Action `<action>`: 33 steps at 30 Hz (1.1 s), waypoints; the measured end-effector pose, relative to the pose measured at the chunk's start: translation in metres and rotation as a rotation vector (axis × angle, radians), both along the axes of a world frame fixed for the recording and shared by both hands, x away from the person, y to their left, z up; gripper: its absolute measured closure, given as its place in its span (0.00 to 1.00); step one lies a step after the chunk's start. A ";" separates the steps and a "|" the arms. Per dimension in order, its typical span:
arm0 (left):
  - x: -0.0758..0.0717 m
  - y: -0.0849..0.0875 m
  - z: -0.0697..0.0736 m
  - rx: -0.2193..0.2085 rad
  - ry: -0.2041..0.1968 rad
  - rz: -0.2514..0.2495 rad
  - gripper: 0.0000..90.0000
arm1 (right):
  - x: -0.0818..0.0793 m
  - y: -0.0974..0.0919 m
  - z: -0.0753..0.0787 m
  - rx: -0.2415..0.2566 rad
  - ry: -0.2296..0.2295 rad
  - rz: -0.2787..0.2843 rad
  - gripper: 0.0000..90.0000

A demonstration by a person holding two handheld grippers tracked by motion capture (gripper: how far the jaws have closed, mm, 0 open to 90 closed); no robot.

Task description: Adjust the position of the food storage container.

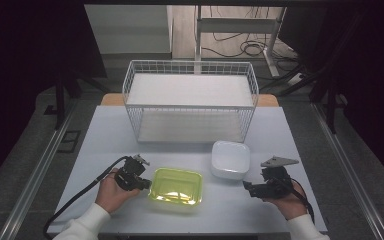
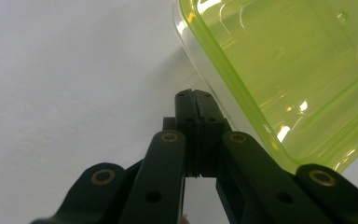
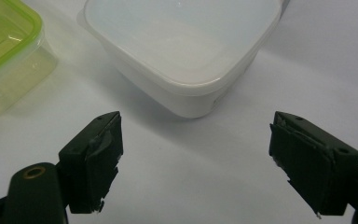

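Observation:
A translucent green container sits on the white table near the front. My left gripper is at its left edge, held in a person's hand. In the left gripper view the jaws are pressed together with nothing between them, and the green container lies just to their right. A white lidded container stands right of the green one. My right gripper rests in front of it, to the right. Its jaws stand wide open, facing the white container, with the green container at the left.
A white wire basket with two shelf levels stands at the back of the table. Cables trail from both grippers toward the front edge. Metal rails run along both sides of the table.

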State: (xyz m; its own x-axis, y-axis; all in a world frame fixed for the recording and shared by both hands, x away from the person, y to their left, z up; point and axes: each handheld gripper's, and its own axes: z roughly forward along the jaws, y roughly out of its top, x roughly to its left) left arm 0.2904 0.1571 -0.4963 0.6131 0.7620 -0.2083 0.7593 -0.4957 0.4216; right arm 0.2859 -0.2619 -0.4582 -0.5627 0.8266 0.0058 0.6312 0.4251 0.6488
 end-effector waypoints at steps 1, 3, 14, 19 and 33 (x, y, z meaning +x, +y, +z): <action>0.000 0.000 0.000 -0.005 0.000 0.002 1.00 | 0.000 0.000 0.000 0.000 0.001 0.001 0.19; 0.000 0.000 0.000 -0.003 -0.003 0.004 0.99 | 0.000 0.000 0.000 -0.002 0.002 0.002 0.19; -0.008 0.031 0.021 -0.148 -0.056 0.162 0.60 | -0.004 0.007 0.003 0.023 -0.021 0.020 0.19; -0.011 0.034 0.025 -0.207 -0.046 0.198 0.40 | -0.010 0.017 0.010 0.071 -0.064 0.053 0.20; -0.011 0.042 0.034 -0.363 -0.093 0.260 0.31 | -0.012 0.031 0.011 0.124 -0.025 0.051 0.21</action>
State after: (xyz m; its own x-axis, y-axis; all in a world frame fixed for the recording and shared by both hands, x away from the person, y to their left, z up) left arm 0.2799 0.1986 -0.4628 0.4402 0.7811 -0.4429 0.7895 -0.1016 0.6053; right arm 0.2741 -0.2308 -0.4474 -0.6051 0.7909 0.0914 0.5937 0.3718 0.7137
